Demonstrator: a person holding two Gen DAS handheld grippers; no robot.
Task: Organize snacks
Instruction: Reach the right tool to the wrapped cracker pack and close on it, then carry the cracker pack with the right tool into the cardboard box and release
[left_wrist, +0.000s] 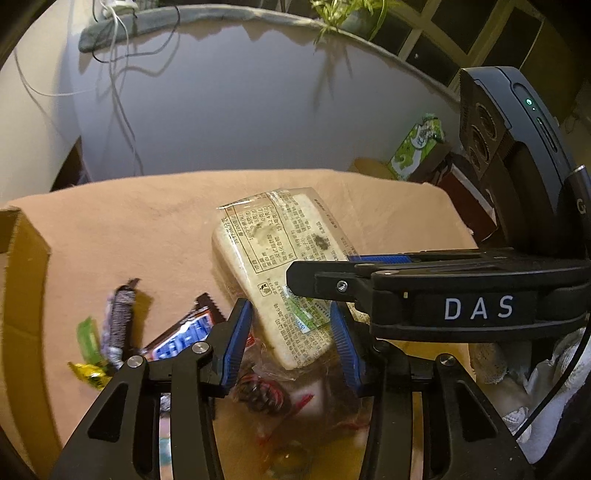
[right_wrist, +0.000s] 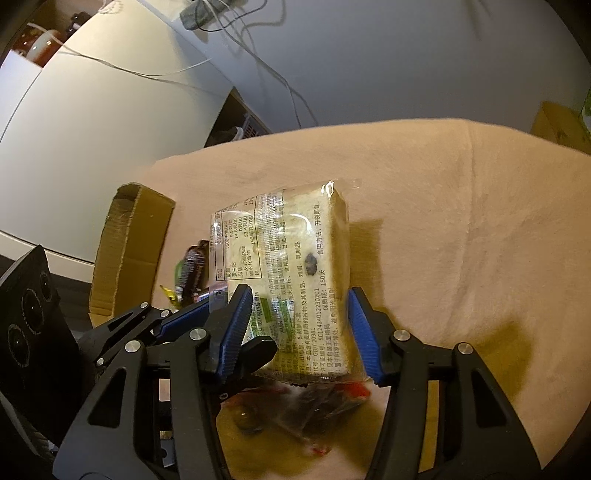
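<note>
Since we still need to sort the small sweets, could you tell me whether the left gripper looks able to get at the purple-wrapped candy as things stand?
Probably not yet. The left gripper has its jaws around the bread pack, so it looks occupied. The purple-wrapped candy lies uncovered on the cloth to its left, so the way looks free once the pack is released.

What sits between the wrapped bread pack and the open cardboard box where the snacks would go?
The bread pack is bracketed by both grippers, right gripper and left gripper. Between it and the cardboard box lie small wrapped candies on the cloth; lifting over should clear them.
</note>
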